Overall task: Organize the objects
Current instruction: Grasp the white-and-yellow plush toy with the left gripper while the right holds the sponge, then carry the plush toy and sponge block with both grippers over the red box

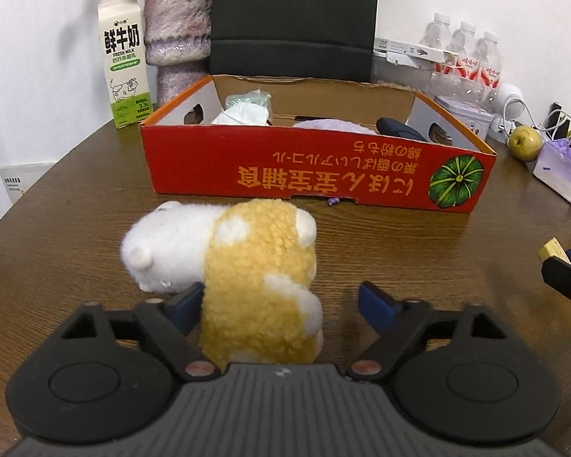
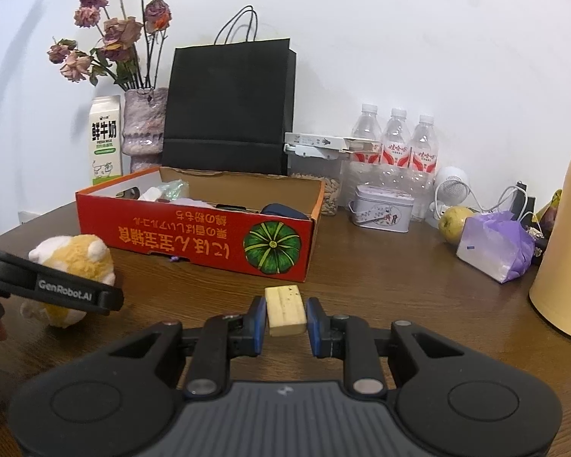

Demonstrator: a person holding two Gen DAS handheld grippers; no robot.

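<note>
Back of wooden table [image 2: 380,285]: black paper bag [image 2: 230,110] upright against wall; vase of dried roses [image 2: 142,125] left of it, milk carton [image 2: 103,141] further left; three water bottles [image 2: 396,144] at right; white tin [image 2: 384,209] before them; yellow-green fruit [image 2: 451,222] touching purple-wrapped packet [image 2: 495,245].

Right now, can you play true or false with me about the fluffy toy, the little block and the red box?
1. The plush toy lies on the table, outside the red box. True.
2. The right tongs hold a green apple. False: they hold a pale yellow block.
3. The left tongs straddle the plush toy. True.
4. The red box has nothing in it. False: several things lie inside.
5. The milk carton lies on its side. False: it stands upright.
</note>
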